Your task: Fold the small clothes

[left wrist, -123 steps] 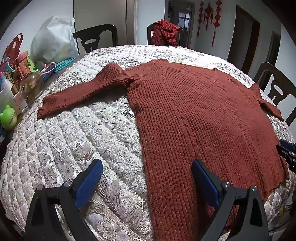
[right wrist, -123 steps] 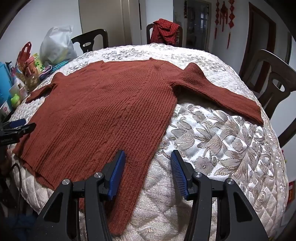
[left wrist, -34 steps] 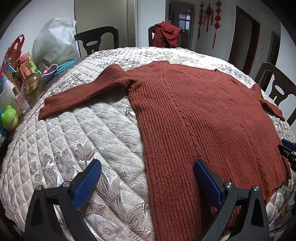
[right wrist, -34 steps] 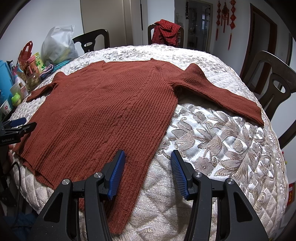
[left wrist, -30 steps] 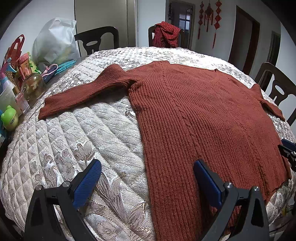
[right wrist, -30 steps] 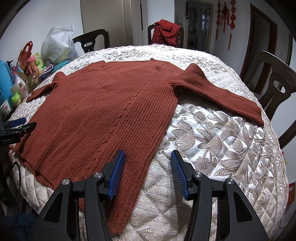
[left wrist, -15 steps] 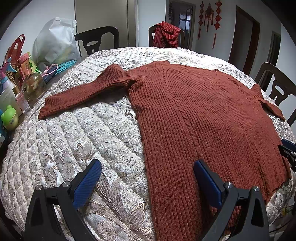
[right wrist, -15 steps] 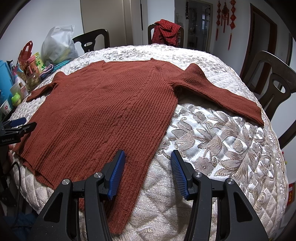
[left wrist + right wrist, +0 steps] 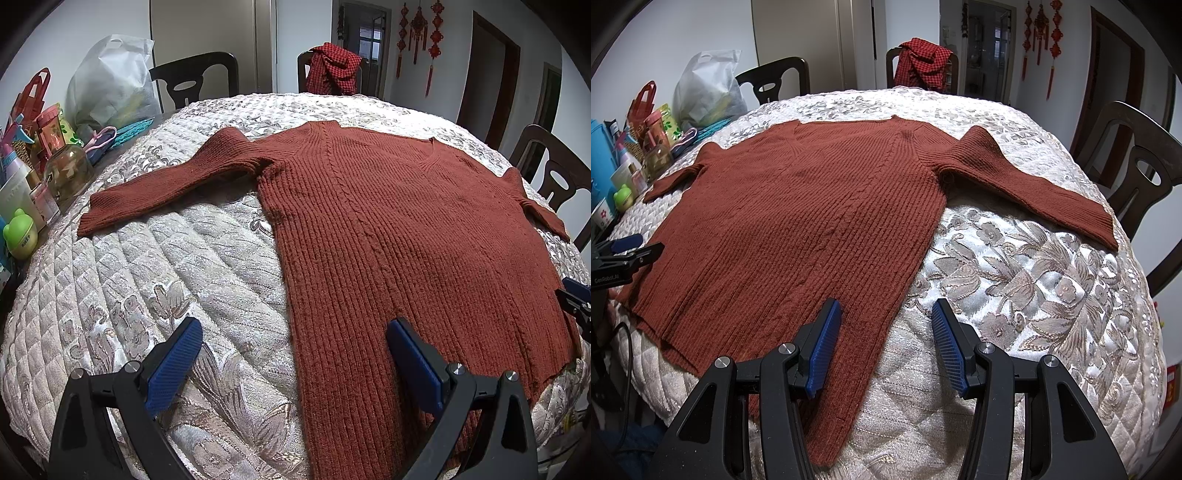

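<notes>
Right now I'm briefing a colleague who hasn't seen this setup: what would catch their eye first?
A rust-red ribbed sweater lies spread flat, sleeves out, across the quilted floral cover of a round table. Both grippers, left and right, hover open over its hem corners. A red checked cloth hangs on the far chair.

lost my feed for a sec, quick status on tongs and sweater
Left tongs open, right tongs open, both empty at the near hem. Sweater flat on the quilted table cover, sleeves spread, unfolded. Nothing lying on it.
</notes>
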{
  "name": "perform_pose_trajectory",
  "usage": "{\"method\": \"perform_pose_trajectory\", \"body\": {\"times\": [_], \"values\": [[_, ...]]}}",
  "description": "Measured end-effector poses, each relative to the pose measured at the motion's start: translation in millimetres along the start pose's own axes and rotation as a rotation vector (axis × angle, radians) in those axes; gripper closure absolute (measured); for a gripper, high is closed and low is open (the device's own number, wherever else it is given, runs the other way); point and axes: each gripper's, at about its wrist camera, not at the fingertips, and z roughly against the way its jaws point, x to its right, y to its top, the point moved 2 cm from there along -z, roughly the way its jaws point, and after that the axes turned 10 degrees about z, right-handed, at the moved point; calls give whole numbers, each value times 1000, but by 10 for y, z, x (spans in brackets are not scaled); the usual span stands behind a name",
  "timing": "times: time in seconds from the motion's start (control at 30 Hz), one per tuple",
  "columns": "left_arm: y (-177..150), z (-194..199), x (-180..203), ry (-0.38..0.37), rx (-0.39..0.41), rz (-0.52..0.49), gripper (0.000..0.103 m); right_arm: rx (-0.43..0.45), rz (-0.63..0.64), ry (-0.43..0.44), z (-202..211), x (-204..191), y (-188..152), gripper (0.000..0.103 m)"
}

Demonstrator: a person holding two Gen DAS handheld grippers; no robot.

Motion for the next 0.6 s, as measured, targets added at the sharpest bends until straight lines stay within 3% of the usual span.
{"method": "perform_pose_trajectory", "body": {"times": [0.6], "values": [[-7, 1, -3, 1, -1, 0, 1, -16, -7, 3, -20, 3, 12, 51]]}}
